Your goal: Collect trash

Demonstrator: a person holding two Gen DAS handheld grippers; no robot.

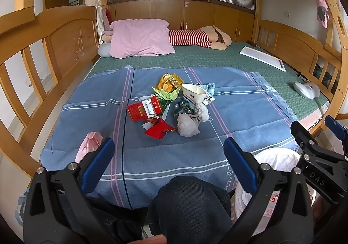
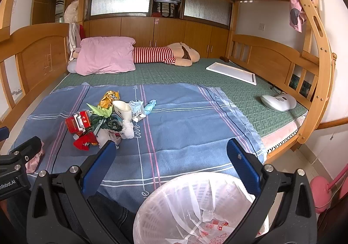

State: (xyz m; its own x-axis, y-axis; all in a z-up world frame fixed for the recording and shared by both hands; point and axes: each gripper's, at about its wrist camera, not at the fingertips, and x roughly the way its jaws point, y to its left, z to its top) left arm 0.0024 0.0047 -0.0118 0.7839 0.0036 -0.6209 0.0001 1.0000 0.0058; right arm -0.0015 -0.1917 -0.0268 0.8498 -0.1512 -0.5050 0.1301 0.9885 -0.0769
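At the far left a curved wooden bed rail point(image 1: 54, 33) runs along the lower bunk, with pale floor tiles showing through its slats. Beside it at the head of the bed lies a pink pillow point(image 1: 140, 38), and just right of that a plush toy in red-and-white stripes point(image 1: 195, 37) stretches along the wooden cabinets point(image 1: 195, 13) under ribbed glass windows. The mattress wears a green patterned mat point(image 2: 250, 96), and over its near half spreads a blue sheet point(image 1: 250, 109) with white and pink lines. A crumpled pink bag point(image 1: 89, 146) sits at the sheet's near left edge. The left tool point(image 1: 169, 152) hangs over the near sheet with its blue pads wide apart, holding nothing. Ahead of it, near the middle of the sheet, the trash pile point(image 1: 171, 105) lies heaped: a red carton, yellow and green wrappers, a white paper cup, crumpled white paper. Further right, the right tool point(image 2: 171, 157) is likewise spread and empty, just above a white mesh bin point(image 2: 195, 204) lined with a clear bag beside the bed. On the mat to the right rest a white tray point(image 2: 232, 72) and a white oval device point(image 2: 278, 101) near the ladder point(image 2: 319, 52).
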